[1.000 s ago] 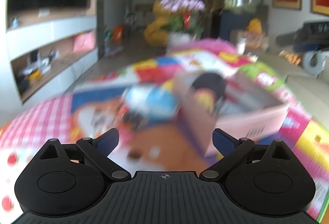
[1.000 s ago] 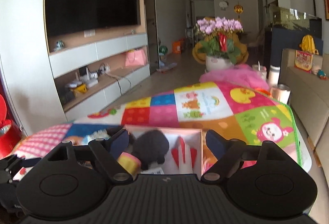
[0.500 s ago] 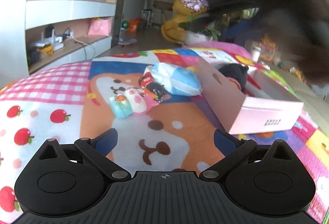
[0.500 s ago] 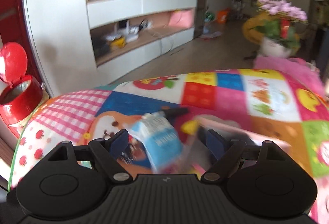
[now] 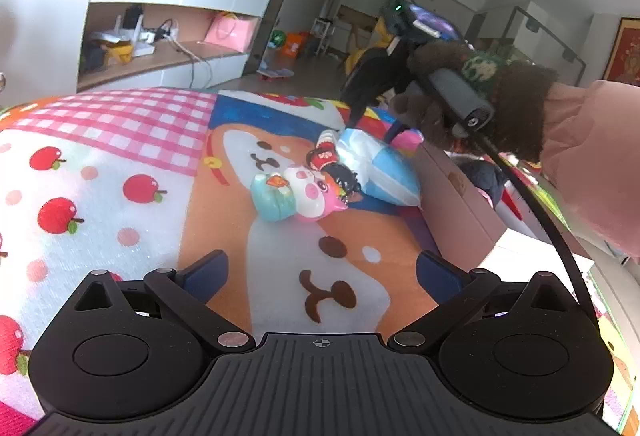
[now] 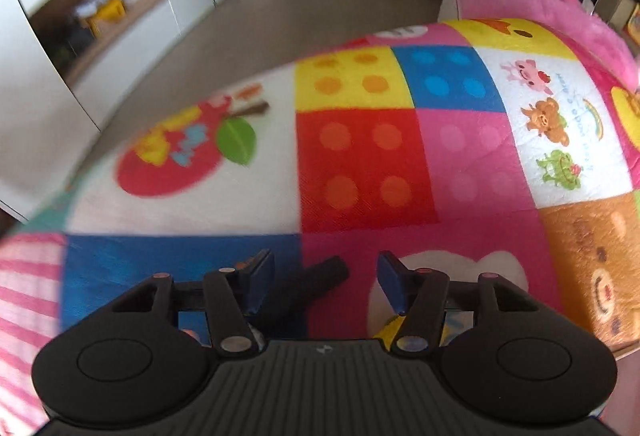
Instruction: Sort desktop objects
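On the patchwork play mat (image 5: 120, 172), a small cluster of loose items lies beside a pink box (image 5: 460, 204): a teal toy (image 5: 272, 196), a pink-and-white pig figure (image 5: 310, 196), a small figure in red with dark hair (image 5: 332, 164) and a blue-and-white striped pouch (image 5: 376, 168), all touching or overlapping one another.

Step in hand, as judged: pick-up of a black marker-like pen (image 6: 316, 280) for sorting. The right gripper (image 6: 326, 280) is angled steeply down at the mat just behind the cluster. Its jaws have just been closing and now stand partly apart, with the pen lying slantwise between them. The pads do not yet press on it; a gap shows on the right side, while the left side is too close to call. In the left wrist view, the gloved hand (image 5: 472, 104) carrying this gripper hangs above the pouch.

The left gripper (image 5: 320, 272) is held low over the bear print, jaws wide apart, nothing between them, well short of the cluster.

Next move calls for closing squarely on the pen's barrel, then a lift clear of the pouch and carriage to the box. Risk: the slanted pen may roll or pivot.
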`<state>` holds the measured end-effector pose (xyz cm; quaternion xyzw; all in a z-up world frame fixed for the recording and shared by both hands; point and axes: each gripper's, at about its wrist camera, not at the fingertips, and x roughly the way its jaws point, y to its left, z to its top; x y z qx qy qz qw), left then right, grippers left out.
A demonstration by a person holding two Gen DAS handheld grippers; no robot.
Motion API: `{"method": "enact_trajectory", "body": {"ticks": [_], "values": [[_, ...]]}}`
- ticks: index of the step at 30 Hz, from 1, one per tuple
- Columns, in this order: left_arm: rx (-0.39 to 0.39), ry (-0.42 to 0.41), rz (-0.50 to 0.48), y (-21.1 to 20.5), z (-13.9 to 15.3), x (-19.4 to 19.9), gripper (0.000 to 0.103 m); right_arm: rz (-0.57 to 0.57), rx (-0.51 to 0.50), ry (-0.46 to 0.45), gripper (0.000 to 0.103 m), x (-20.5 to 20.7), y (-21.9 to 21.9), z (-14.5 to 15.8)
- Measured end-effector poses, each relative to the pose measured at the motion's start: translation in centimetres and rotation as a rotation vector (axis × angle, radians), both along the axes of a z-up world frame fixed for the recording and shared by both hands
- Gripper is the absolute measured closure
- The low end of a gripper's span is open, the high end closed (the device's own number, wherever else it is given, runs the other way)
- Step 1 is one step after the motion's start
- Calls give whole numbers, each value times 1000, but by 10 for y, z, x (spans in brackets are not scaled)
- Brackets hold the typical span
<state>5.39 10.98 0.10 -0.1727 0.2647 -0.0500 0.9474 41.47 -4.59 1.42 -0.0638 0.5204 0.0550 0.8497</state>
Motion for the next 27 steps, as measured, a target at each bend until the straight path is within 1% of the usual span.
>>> {"method": "enact_trajectory", "body": {"ticks": [1, 2, 5, 7, 8, 13, 15, 17, 21, 25, 27], "values": [[-4, 2, -1, 0, 0, 0, 0, 8, -7, 6, 58, -1, 1, -5], [-7, 2, -1, 0, 0, 0, 0, 22, 8, 9, 65, -2, 2, -7], [-10, 5, -3, 1, -1, 0, 0, 91, 2, 17, 66, -14, 10, -7], [-11, 9, -7, 0, -1, 0, 0, 156, 1, 25, 67, -30, 16, -7], [-13, 14, -14, 0, -1, 1, 0, 187, 3, 37, 71, -41, 18, -6], [-10, 50, -42, 0, -1, 2, 0, 314, 51, 110, 72, -100, 22, -2], [21, 62, -66, -4, 0, -2, 0, 378, 51, 126, 72, -132, 25, -1], [49, 74, -110, -8, 1, -10, 0, 437, 45, 132, 72, -160, 25, 0], [101, 89, -179, -17, 1, -30, 0, 518, 48, 152, 72, -209, 18, 1], [121, 103, -237, -28, 2, -44, 0, 560, 21, 123, 72, -254, -6, 3], [124, 108, -265, -37, 2, -49, 0, 573, -12, 72, 71, -275, -21, 4]]}}
